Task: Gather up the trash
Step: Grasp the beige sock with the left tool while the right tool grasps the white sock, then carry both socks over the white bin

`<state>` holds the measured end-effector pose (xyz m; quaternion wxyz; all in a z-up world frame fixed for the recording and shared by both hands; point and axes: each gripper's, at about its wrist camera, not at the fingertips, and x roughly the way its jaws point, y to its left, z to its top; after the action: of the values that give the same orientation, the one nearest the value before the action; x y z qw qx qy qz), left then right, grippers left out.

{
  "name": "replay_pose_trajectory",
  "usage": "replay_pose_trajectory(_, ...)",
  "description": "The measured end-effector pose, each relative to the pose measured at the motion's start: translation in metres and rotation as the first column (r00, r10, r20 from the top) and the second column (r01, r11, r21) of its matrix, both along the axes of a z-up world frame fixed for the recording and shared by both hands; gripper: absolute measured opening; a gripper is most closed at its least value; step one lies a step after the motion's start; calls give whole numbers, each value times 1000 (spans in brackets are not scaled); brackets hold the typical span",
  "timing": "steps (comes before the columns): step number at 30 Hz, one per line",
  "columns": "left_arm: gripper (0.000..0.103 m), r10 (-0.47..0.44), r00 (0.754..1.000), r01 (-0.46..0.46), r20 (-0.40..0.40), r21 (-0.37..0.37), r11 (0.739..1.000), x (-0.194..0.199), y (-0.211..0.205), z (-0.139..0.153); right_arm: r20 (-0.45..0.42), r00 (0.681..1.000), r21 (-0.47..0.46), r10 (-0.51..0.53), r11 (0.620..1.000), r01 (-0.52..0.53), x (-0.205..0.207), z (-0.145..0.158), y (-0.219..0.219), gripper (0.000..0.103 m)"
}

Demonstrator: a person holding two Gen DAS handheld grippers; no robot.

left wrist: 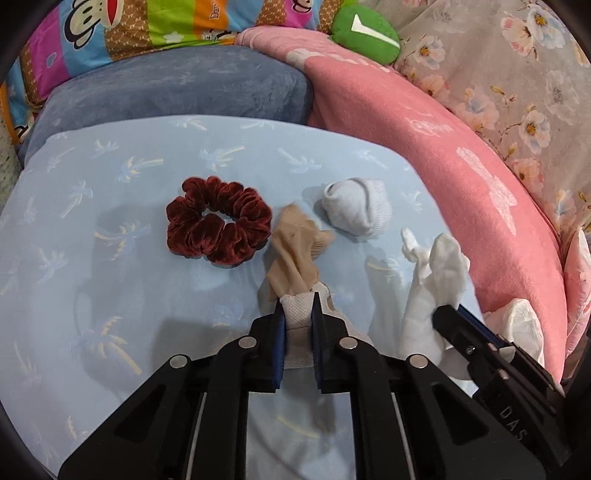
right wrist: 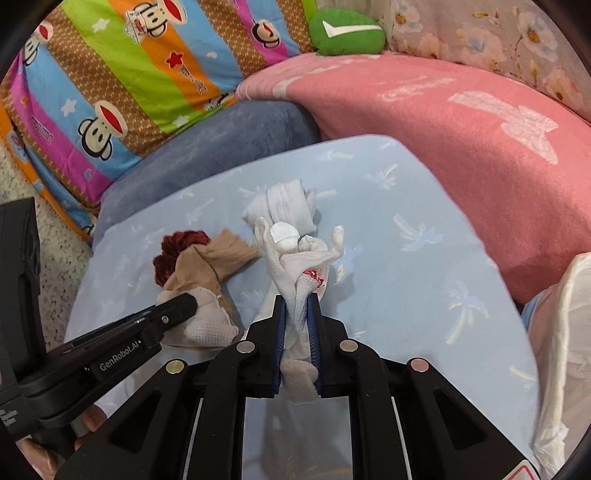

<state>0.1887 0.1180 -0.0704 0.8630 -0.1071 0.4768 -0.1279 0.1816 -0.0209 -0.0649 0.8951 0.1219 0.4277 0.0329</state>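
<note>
My left gripper (left wrist: 296, 301) is shut on a beige stocking (left wrist: 293, 251) with a white mesh cuff, held over the light blue sheet (left wrist: 110, 221); it also shows in the right wrist view (right wrist: 201, 271). My right gripper (right wrist: 297, 301) is shut on a white glove (right wrist: 295, 258) with a small red mark; the glove also shows in the left wrist view (left wrist: 439, 273). A dark red velvet scrunchie (left wrist: 218, 219) lies left of the stocking. A balled white sock (left wrist: 356, 210) lies beyond, also in the right wrist view (right wrist: 288, 206).
A blue-grey cushion (left wrist: 177, 92), a pink blanket (left wrist: 424, 147), a striped cartoon pillow (right wrist: 110, 85) and a green plush (left wrist: 364, 31) ring the sheet. A white plastic bag (right wrist: 561, 350) sits at the right. Speckled floor (right wrist: 22, 184) lies left.
</note>
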Motion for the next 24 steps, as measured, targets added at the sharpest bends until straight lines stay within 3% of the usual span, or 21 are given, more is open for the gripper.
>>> replay_pose_trajectory(7, 11, -25, 995, 25, 102, -3, 1000, -25, -16, 50, 120, 992, 27, -25, 999, 22, -38, 64, -23, 11)
replay_pose_trajectory(14, 11, -75, 973, 78, 220, -6, 997, -55, -40, 99, 235, 970, 35, -67, 998, 61, -80, 123, -51, 11)
replay_pose_trajectory(24, 11, -178, 926, 179, 333, 26, 983, -98, -91, 143, 333, 931, 47, -151, 989, 143, -137, 171, -103, 11)
